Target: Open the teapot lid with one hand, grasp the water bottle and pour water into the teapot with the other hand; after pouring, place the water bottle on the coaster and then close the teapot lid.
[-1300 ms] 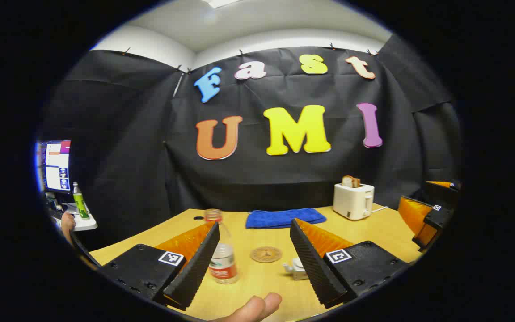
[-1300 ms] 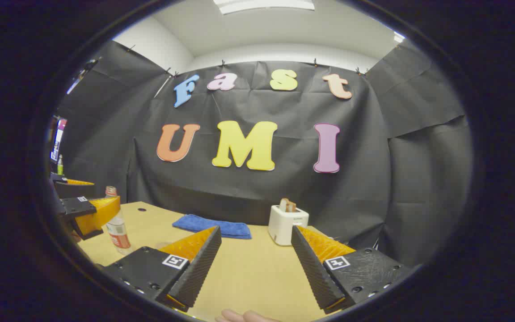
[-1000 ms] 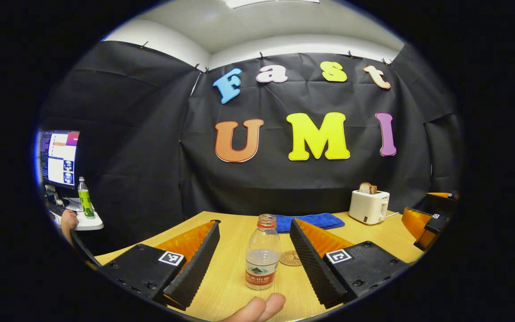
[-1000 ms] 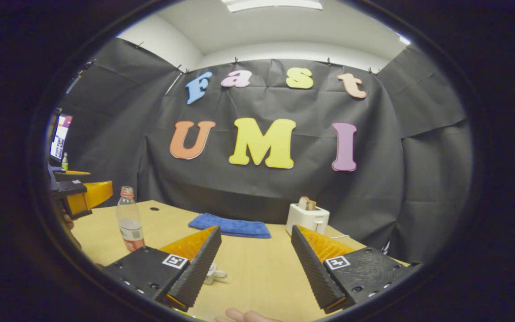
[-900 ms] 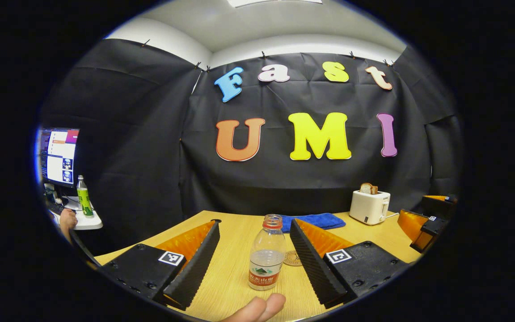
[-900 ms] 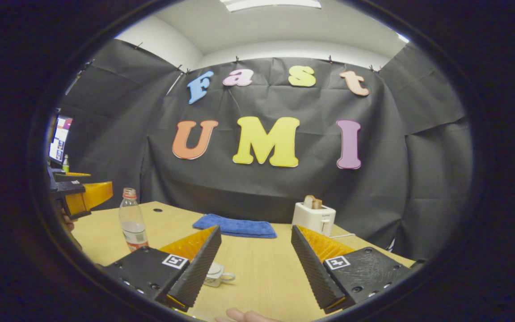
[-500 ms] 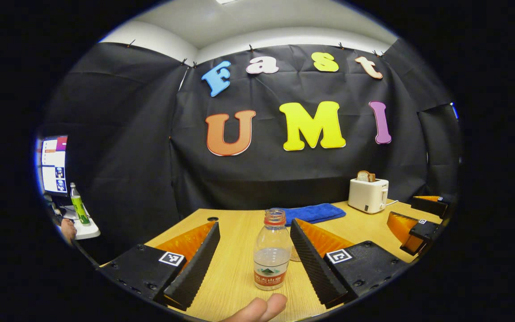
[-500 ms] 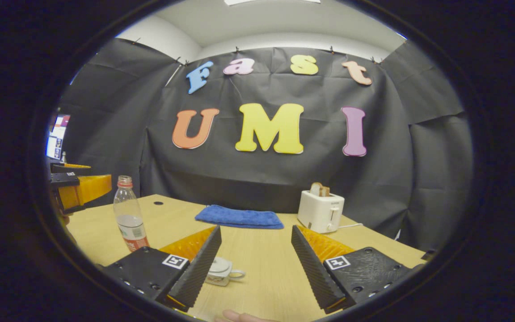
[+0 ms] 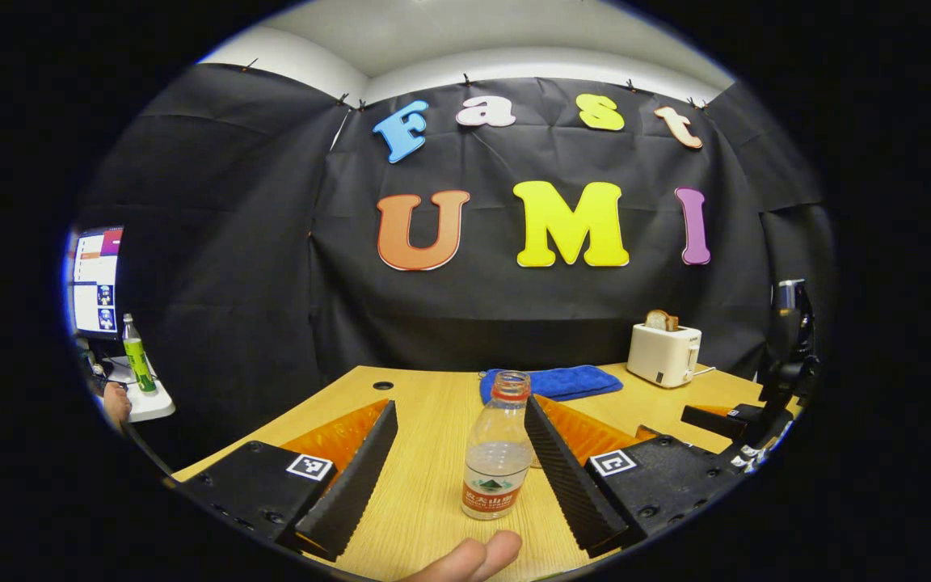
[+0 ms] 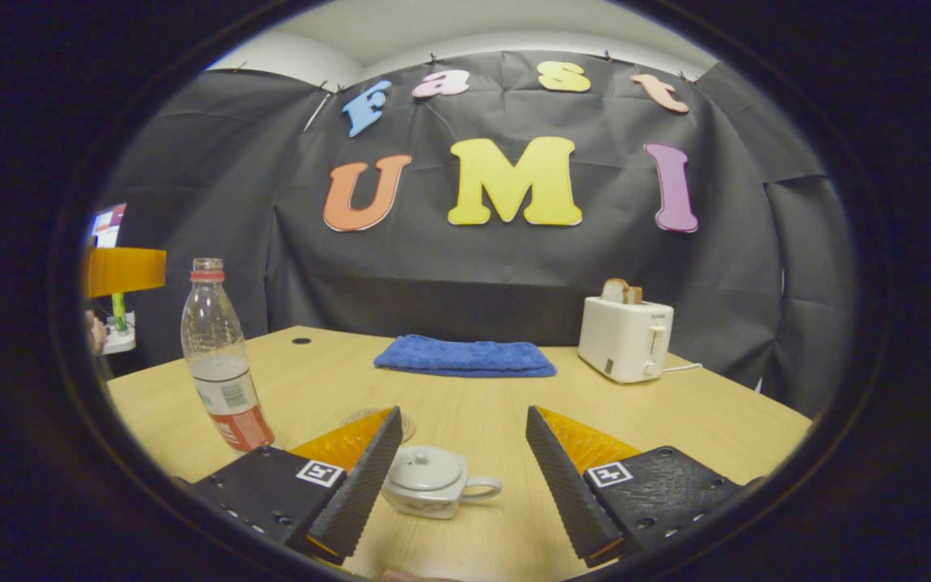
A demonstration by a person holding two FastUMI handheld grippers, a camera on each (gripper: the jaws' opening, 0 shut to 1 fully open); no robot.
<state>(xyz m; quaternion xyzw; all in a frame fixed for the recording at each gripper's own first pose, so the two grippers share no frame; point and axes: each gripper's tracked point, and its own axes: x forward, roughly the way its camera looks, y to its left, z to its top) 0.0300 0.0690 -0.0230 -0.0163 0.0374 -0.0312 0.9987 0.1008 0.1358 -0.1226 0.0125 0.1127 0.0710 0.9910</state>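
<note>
A clear water bottle [image 9: 498, 453] with a red label stands upright on the wooden table [image 9: 425, 501], partly filled. My left gripper [image 9: 457, 485] is open, and the bottle stands between its fingers, nearer the right one, with no contact that I can see. In the right gripper view the bottle [image 10: 219, 364] stands at the left. A small white teapot [image 10: 433, 481] with its lid on sits low between the fingers of my open right gripper [image 10: 457, 485]. A round coaster [image 10: 364, 419] lies just beyond the teapot, partly hidden by a finger.
A blue towel [image 10: 465, 356] and a white toaster [image 10: 623, 335] holding toast stand at the back of the table. Off the table's left side are a monitor [image 9: 95, 279] and a green bottle [image 9: 136, 364]. A person's fingertip [image 9: 473, 558] shows at the bottom edge.
My right gripper has dropped low towards the table and the teapot has come between its fingers. My left gripper has swung onto the bottle and moved a little closer to it.
</note>
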